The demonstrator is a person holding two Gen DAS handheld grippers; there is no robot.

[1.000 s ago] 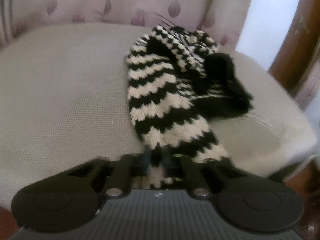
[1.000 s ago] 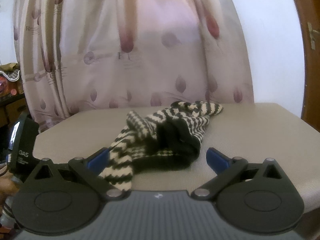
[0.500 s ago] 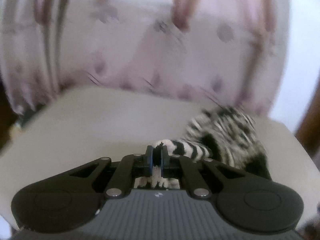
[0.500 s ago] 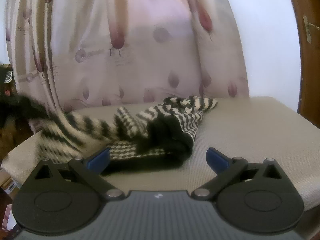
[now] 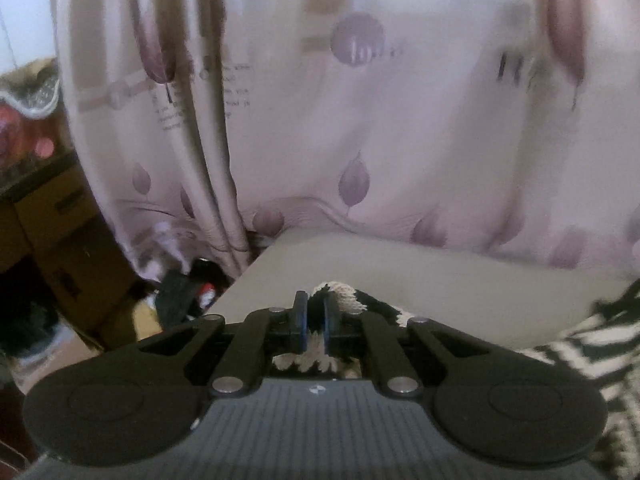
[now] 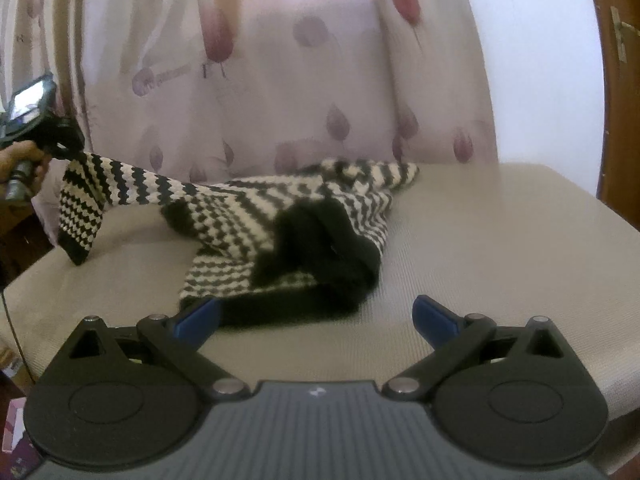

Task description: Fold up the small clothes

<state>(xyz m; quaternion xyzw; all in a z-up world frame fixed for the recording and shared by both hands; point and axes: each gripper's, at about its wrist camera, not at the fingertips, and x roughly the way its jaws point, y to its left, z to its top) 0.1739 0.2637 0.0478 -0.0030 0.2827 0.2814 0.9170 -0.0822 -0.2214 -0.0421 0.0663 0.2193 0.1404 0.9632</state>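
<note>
Beige cushion (image 6: 480,240) carries the striped knit garment (image 6: 288,216), bunched toward its back edge. Left gripper (image 5: 314,320) pinches one sleeve, stretched past the left edge; right gripper (image 6: 316,316) hovers agape. Tugging further could drag everything off.

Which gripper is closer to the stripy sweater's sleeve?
Left. The left gripper pinches the sleeve, lifting it off the cushion. The right gripper hovers open by the sweater's black hem, away from it.
</note>
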